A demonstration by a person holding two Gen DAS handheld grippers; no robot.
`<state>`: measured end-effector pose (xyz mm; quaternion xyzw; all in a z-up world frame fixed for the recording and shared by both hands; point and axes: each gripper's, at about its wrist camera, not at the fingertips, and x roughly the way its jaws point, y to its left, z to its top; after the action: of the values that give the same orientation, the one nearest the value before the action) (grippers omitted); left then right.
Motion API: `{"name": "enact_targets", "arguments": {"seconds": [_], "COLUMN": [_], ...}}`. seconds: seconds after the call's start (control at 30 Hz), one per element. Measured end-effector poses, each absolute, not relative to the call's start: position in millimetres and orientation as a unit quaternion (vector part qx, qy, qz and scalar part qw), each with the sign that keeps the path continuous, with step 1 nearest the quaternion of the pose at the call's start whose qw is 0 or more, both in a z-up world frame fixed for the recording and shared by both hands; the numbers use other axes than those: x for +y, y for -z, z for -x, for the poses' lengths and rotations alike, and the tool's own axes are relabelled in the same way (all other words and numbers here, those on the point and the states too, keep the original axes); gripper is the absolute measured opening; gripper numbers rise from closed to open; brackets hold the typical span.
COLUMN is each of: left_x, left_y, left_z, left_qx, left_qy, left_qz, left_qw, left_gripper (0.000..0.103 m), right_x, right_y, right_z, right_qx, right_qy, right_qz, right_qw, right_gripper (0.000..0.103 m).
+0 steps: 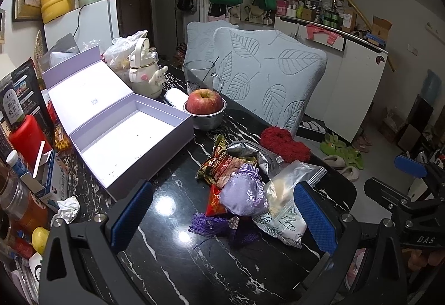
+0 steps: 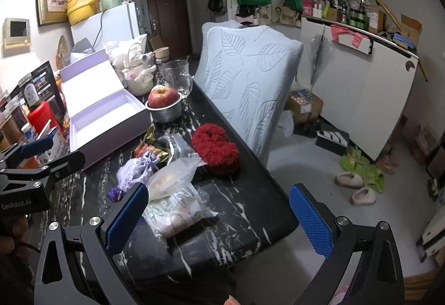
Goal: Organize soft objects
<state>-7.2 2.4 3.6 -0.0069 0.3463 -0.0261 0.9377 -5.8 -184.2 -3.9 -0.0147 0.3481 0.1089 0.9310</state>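
Observation:
A pile of soft things lies on the black marble table [image 1: 172, 202]: a lilac drawstring pouch [image 1: 244, 193] [image 2: 136, 170], a clear zip bag [image 1: 289, 188] [image 2: 172, 177], a white printed packet [image 1: 283, 224] [image 2: 180, 210], a brown snack wrapper [image 1: 222, 163] and a red fluffy piece [image 1: 283, 143] [image 2: 215, 148]. An open, empty lilac box [image 1: 130, 138] [image 2: 105, 121] stands to the left. My left gripper [image 1: 222, 221] is open, just before the pouch. My right gripper [image 2: 219, 218] is open over the table's right edge, its left finger [image 2: 126, 221] by the packet.
An apple in a steel bowl [image 1: 205, 110] [image 2: 165, 104], a glass mug [image 1: 201, 75] and a cream character bottle [image 1: 143, 71] stand behind the pile. Boxes, jars and bottles crowd the table's left edge [image 1: 30, 166]. A leaf-patterned chair [image 1: 267, 77] [image 2: 247, 82] stands at the far side.

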Motion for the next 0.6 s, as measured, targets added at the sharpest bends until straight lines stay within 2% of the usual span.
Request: {"name": "enact_targets", "arguments": {"seconds": [0.6], "left_x": [1.9], "left_y": [-5.6], "left_z": [10.0], "left_qx": [0.345], "left_qy": [0.032], "left_qz": [0.008], "left_qw": [0.938], "left_gripper": [0.103], "right_x": [-182.6], "right_y": [3.8], "right_z": [7.8], "right_qx": [0.349], "right_qy": [-0.107], "right_qz": [0.017], "right_qw": [0.931], "right_gripper": [0.103]}}
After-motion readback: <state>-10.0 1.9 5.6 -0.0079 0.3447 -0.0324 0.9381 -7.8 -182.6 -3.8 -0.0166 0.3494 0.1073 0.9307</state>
